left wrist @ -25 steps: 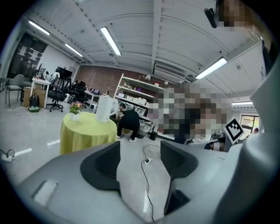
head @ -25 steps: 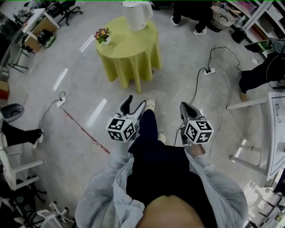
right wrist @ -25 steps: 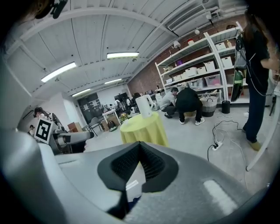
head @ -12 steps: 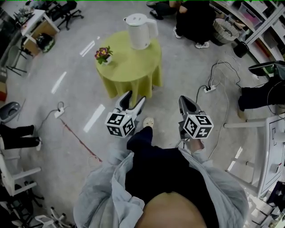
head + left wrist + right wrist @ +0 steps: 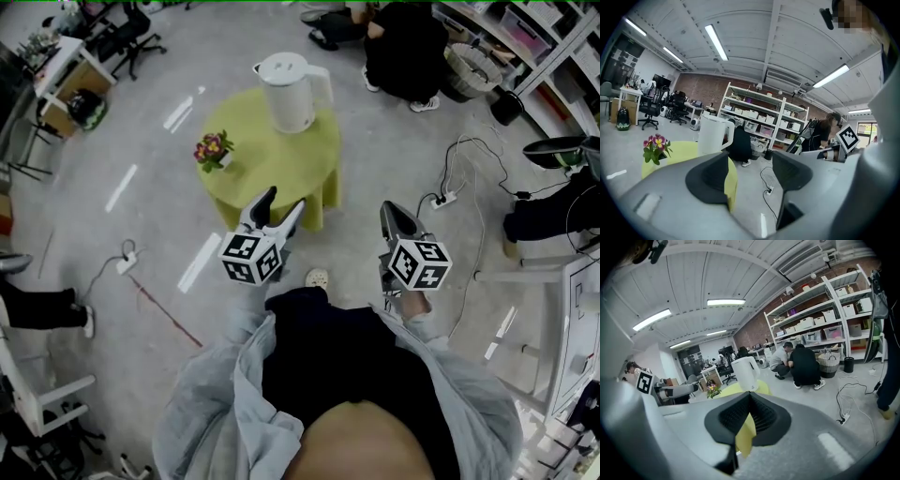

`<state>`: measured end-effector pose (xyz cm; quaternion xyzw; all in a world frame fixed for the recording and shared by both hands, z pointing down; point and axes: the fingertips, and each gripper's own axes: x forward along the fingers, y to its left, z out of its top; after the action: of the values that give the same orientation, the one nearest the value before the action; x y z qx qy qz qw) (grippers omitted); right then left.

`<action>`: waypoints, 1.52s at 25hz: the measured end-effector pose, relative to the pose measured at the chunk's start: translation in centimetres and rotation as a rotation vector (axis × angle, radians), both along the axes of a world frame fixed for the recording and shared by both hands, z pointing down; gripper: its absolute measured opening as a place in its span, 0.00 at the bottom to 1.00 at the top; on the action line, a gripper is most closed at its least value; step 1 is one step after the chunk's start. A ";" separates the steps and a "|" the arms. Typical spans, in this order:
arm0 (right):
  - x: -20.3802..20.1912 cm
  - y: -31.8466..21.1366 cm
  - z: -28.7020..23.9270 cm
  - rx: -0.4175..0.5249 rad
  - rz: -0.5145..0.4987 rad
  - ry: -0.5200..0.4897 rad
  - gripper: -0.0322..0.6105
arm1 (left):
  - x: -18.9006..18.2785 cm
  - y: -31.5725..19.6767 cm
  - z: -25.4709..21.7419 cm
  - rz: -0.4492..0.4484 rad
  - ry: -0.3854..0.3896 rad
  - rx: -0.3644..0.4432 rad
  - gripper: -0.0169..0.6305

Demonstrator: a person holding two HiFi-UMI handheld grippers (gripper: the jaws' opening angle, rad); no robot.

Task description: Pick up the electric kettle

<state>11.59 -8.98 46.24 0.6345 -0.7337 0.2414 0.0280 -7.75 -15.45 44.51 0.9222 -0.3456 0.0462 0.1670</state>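
Note:
A white electric kettle [image 5: 291,89] stands upright on a round table draped in a yellow-green cloth [image 5: 281,164], near its far edge. It also shows in the left gripper view as the kettle [image 5: 712,135] and in the right gripper view as the kettle [image 5: 746,372], still some way ahead of both grippers. My left gripper [image 5: 281,202] hovers over the table's near edge, open, with nothing between its jaws. My right gripper [image 5: 390,216] is held off the table's right side, over the floor, jaws shut and empty.
A small pot of flowers [image 5: 213,150] sits on the table's left part. People crouch behind the table [image 5: 403,47]. Cables and a power strip [image 5: 442,199] lie on the floor at right. Shelves [image 5: 539,37] stand at far right, with desks and chairs [image 5: 84,66] at far left.
The table and kettle have drawn nearer in the head view as the person walked forward. The left gripper now reaches over the table's near edge. Neither gripper's jaws have changed.

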 end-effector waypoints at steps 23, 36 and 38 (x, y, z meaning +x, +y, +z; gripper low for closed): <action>3.5 -3.1 2.1 -0.067 0.090 -0.008 0.05 | 4.5 -5.1 1.5 0.090 0.005 -0.031 0.48; 8.0 -17.5 0.5 -0.042 -0.035 -0.006 0.05 | 9.8 -16.4 -0.4 0.026 -0.001 -0.008 0.48; 8.6 -19.5 0.5 -0.044 -0.053 -0.009 0.05 | 11.0 -17.8 -0.8 0.027 -0.001 0.000 0.48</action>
<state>20.21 -28.50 46.71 0.6131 -0.7449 0.2594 0.0450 3.27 -33.27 43.73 0.9267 -0.3334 0.0487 0.1662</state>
